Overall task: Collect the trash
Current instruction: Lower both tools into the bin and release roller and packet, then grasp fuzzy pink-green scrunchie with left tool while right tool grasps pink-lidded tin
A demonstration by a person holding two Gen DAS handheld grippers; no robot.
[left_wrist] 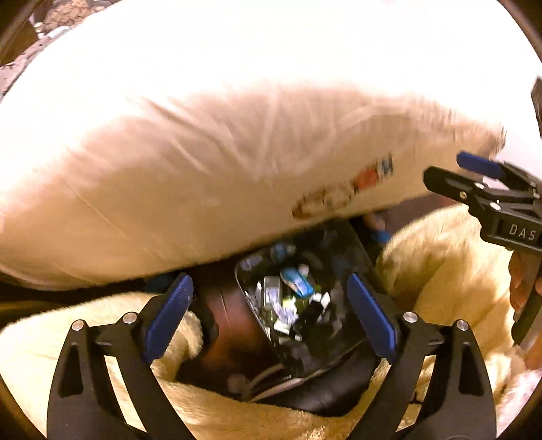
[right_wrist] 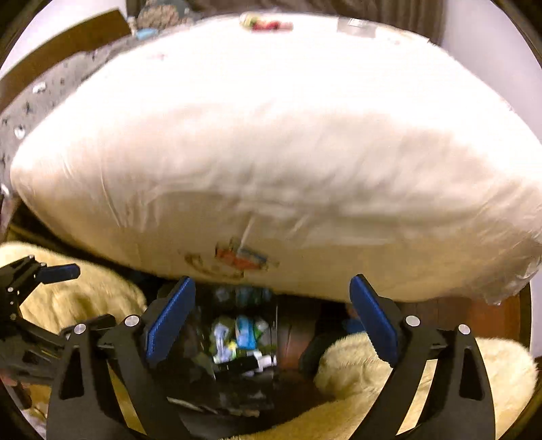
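Note:
A black trash bin (left_wrist: 342,352) lined with a dark bag holds several wrappers and packets (left_wrist: 294,298); it also shows in the right wrist view (right_wrist: 237,342), low in the middle. My left gripper (left_wrist: 271,314) is open and empty, its jaws wide apart above the bin. My right gripper (right_wrist: 272,316) is open and empty too, above the bin; it also shows in the left wrist view (left_wrist: 474,176) at the right edge. A big white pillow (left_wrist: 237,135) in a clear wrap fills the upper half of both views (right_wrist: 271,152). Both frames are blurred.
A cream fluffy blanket (left_wrist: 440,264) lies on both sides of the bin, also in the right wrist view (right_wrist: 389,379). Small wrappers (right_wrist: 267,23) lie on the far side of the pillow. Brown wood floor (right_wrist: 474,318) shows under the pillow at right.

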